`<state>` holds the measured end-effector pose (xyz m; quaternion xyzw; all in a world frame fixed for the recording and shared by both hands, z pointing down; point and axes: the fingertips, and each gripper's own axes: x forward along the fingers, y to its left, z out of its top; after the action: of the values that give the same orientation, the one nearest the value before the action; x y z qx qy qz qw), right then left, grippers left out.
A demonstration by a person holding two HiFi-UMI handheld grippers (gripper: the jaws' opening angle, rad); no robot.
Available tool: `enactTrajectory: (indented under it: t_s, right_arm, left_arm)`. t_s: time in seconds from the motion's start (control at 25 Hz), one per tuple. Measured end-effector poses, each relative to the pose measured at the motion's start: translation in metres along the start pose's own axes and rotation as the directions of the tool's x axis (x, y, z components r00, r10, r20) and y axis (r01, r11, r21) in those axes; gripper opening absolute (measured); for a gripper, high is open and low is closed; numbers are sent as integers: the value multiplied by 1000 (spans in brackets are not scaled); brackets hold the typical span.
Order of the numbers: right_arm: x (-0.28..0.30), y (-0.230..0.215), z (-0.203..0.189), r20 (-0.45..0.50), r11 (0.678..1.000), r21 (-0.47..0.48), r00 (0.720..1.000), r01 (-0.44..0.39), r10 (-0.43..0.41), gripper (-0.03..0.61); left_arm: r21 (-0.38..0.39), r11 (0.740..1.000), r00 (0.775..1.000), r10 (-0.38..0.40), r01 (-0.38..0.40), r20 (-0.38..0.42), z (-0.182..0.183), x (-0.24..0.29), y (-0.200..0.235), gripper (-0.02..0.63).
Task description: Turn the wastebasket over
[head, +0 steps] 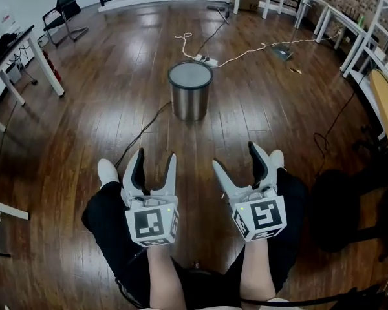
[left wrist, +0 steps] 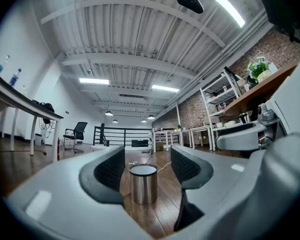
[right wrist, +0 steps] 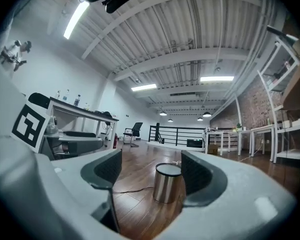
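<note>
A round steel wastebasket (head: 190, 90) stands on the wooden floor ahead of me, flat closed end up. It also shows as a small cylinder between the jaws in the left gripper view (left wrist: 143, 183) and the right gripper view (right wrist: 166, 182), still some way off. My left gripper (head: 155, 163) and right gripper (head: 236, 157) are held side by side in front of my legs, both pointing roughly level at the basket. Both are open with nothing between their fingers.
A black cable (head: 141, 134) runs over the floor from the basket towards my feet. A white cord and power strip (head: 205, 58) lie behind the basket. A desk (head: 13, 60) and office chair (head: 63, 11) stand at the left, shelving (head: 375, 37) at the right.
</note>
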<state>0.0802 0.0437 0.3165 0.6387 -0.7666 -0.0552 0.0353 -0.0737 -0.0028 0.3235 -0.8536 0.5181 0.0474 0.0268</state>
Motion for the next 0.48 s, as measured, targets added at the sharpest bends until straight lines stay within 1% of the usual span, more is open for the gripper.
enactTrajectory:
  t_s: [0.16, 0.32, 0.48]
  right_arm:
    - [49, -31, 4, -2, 999, 15, 999, -44, 44, 357]
    - [102, -57, 6, -8, 995, 10, 995, -104, 104, 357]
    - [164, -79, 8, 14, 987, 9, 987, -160, 160, 357]
  left_arm:
    - [3, 999, 999, 35, -35, -2, 3, 49, 9, 293]
    - [21, 998, 999, 51, -51, 4, 7, 102, 12, 298]
    - [27, 997, 998, 69, -69, 16, 5, 162, 28, 298]
